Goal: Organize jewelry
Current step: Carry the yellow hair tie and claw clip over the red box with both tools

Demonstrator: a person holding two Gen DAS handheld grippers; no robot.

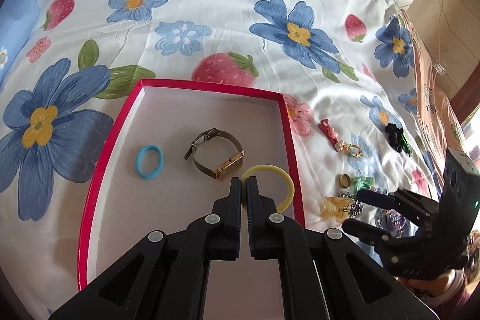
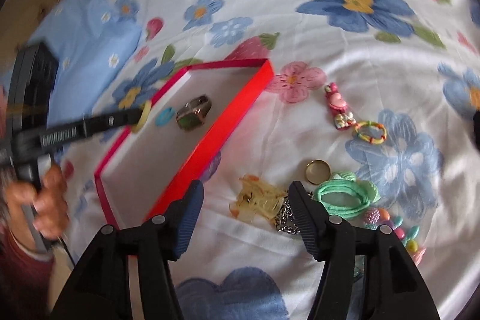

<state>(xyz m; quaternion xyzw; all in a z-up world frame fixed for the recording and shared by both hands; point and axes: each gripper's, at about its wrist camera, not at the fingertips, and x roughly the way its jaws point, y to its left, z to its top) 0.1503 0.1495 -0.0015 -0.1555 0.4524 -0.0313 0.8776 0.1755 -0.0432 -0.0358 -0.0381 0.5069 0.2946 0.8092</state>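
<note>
A red-rimmed tray (image 1: 292,140) lies on the flowered bedsheet, with a blue hair ring (image 1: 150,161) and a gold watch (image 1: 216,153) in it. My left gripper (image 1: 243,180) is shut on a yellow hair ring (image 1: 285,185), held over the tray; the right wrist view shows the yellow ring (image 2: 144,114) at that gripper's tip. My right gripper (image 2: 245,194) is open, low over the sheet to the right of the tray (image 2: 237,113). An amber claw clip (image 2: 258,200) lies between its fingers, untouched, beside a silver chain (image 2: 286,219).
Loose pieces lie right of the tray: a pink clip (image 2: 337,104), a multicoloured ring (image 2: 370,132), a gold round piece (image 2: 318,171), a green hair tie (image 2: 345,197), beads (image 2: 399,227) and a black clip (image 1: 396,134). A blue pillow (image 2: 90,50) sits far left.
</note>
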